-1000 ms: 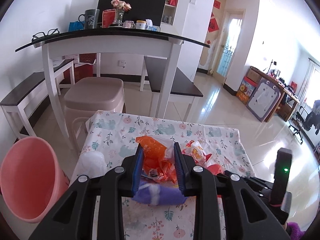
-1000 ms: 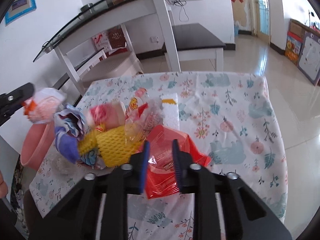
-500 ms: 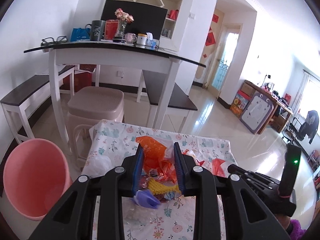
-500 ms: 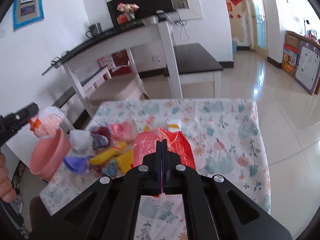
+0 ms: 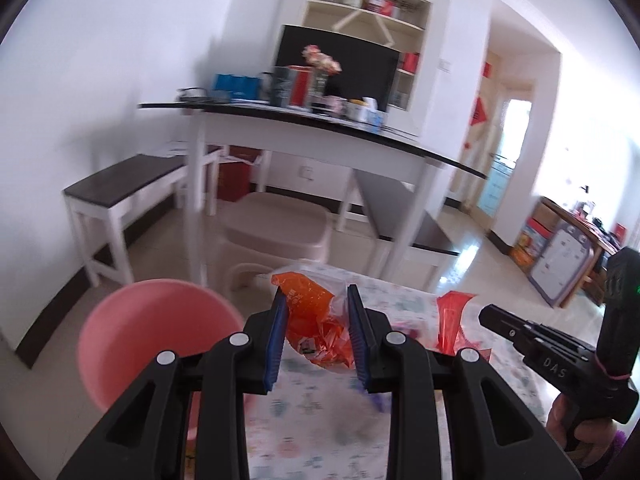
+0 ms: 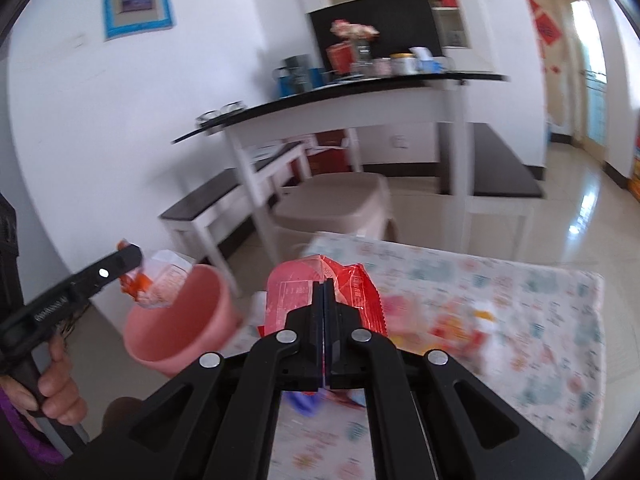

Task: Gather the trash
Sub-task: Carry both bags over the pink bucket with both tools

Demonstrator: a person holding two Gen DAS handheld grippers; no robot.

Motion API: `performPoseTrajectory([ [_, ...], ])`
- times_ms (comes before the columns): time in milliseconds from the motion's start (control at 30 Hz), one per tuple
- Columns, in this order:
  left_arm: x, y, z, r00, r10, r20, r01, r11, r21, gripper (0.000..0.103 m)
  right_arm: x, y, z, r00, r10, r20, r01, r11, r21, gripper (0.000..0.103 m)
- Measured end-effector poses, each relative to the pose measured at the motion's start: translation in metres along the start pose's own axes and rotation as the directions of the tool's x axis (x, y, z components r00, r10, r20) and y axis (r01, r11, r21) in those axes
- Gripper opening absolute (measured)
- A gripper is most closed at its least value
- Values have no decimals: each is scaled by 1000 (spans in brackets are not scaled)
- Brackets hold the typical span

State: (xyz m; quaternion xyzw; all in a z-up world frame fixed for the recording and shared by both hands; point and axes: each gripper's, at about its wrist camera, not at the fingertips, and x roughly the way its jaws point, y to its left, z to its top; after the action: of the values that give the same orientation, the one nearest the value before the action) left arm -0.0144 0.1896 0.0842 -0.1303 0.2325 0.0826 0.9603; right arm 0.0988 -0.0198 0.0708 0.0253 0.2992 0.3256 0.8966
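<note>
My left gripper [image 5: 316, 304] is shut on a crumpled orange and clear wrapper [image 5: 316, 320], held up in the air to the right of the pink bin [image 5: 156, 340]. From the right wrist view that gripper [image 6: 128, 260] holds its wrapper [image 6: 160, 284] over the bin's rim [image 6: 176, 316]. My right gripper [image 6: 324, 284] is shut on a flat red packet [image 6: 316, 284], lifted above the floral-cloth table [image 6: 500, 300]. In the left wrist view the right gripper [image 5: 486, 314] and its red packet [image 5: 450, 320] are at the right.
More trash [image 6: 452, 324] lies blurred on the cloth. A beige stool [image 5: 276, 228] stands behind the table. Beyond it are a white desk with a black top [image 5: 320, 124] and dark benches [image 5: 120, 184].
Both grippers have risen and swung left toward the pink bin, each carrying its piece. The right gripper closed on the red packet and lifted it off the table.
</note>
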Motion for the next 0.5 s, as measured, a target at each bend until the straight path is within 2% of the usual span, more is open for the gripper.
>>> performPoseTrajectory([
  [267, -10, 68, -14, 990, 140, -16, -141, 988, -64, 28, 54, 73, 4, 988, 140, -73, -145, 987, -68, 0],
  [500, 4, 117, -36, 972, 215, -93, -225, 968, -115, 28, 90, 124, 0, 968, 210, -139, -226, 967, -117, 0],
])
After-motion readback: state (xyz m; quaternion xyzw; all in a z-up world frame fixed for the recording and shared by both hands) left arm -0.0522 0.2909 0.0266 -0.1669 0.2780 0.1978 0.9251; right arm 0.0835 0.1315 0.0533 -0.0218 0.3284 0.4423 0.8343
